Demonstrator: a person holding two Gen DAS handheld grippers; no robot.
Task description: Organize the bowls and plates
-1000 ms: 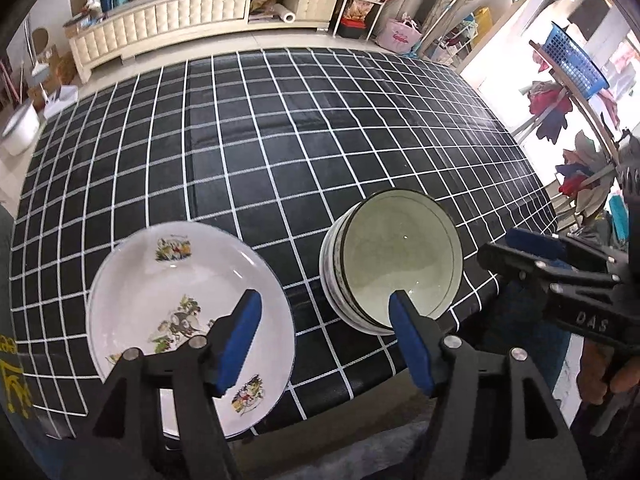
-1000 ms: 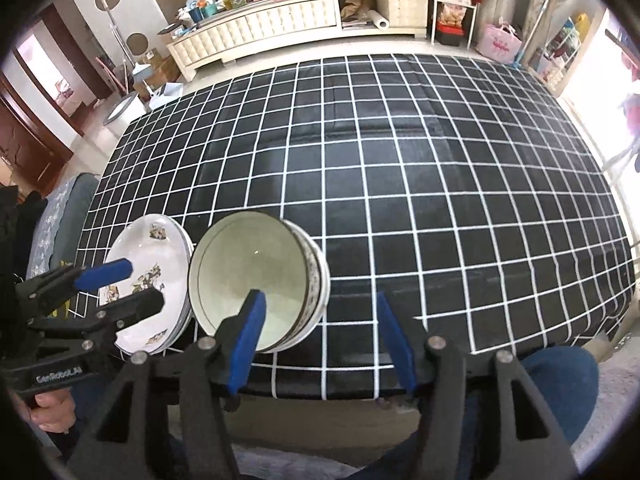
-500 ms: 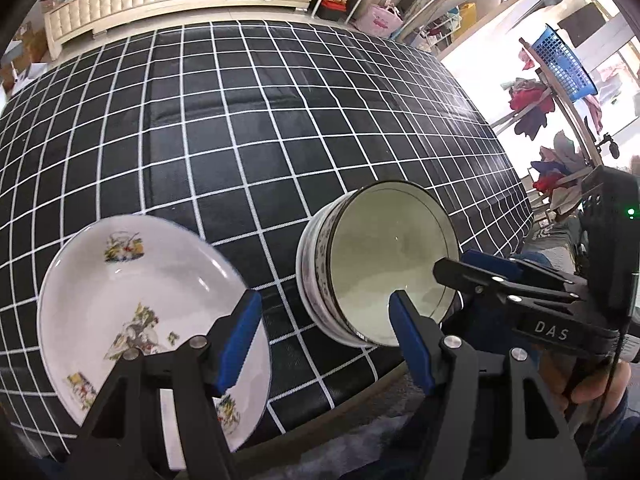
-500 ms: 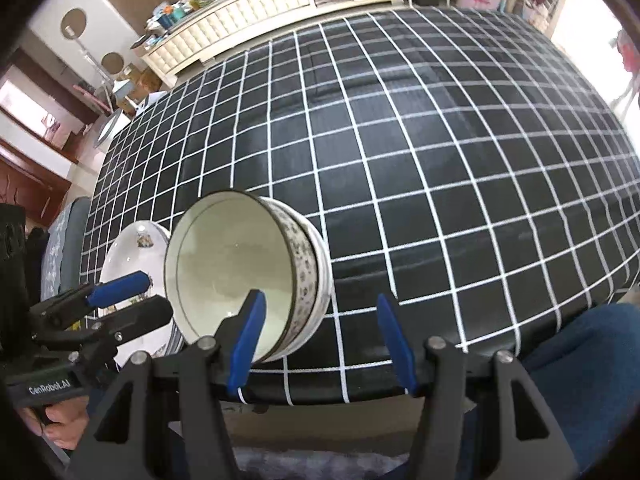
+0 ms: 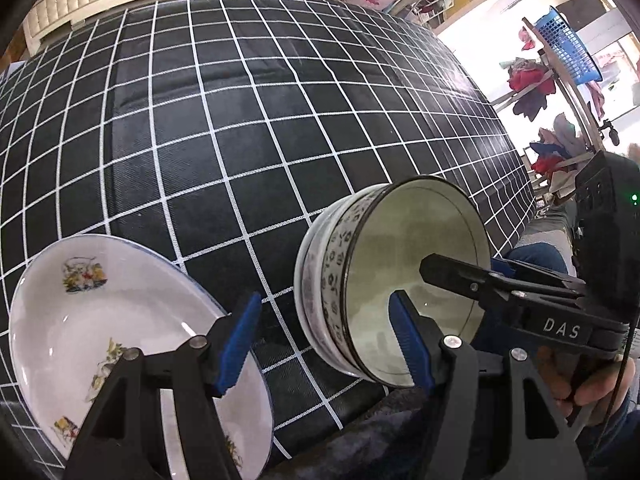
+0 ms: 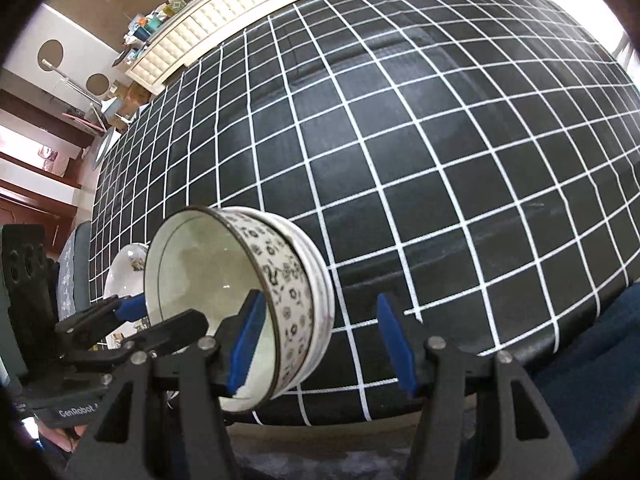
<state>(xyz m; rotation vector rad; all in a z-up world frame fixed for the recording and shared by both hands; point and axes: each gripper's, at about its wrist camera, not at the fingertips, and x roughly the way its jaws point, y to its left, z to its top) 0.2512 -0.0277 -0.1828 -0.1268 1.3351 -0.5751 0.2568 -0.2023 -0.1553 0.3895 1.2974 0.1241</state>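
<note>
A stack of nested bowls (image 5: pixel 400 280) (image 6: pixel 240 292), black-patterned outside and pale inside, sits near the table's front edge. To its left lies a white plate with flower decals (image 5: pixel 100 320) (image 6: pixel 128 268). My left gripper (image 5: pixel 326 338) (image 6: pixel 160 316) is open, one finger over the top bowl's inside and the other between plate and bowls. My right gripper (image 6: pixel 320 340) (image 5: pixel 460 268) is open too and straddles the opposite wall of the stack. Neither pair of pads visibly presses the bowl.
A black tablecloth with a white grid (image 5: pixel 240 140) covers the table, and its front edge runs just below the dishes. A cream cabinet (image 6: pixel 208 28) stands beyond the far side. A clothes rack with a blue basket (image 5: pixel 568 48) is at the right. A hand (image 5: pixel 592 384) holds the right gripper.
Both grippers have come down and in toward the bowl stack, which now fills more of each view. Each now has a finger over the top bowl's rim. Dishes have not moved.
</note>
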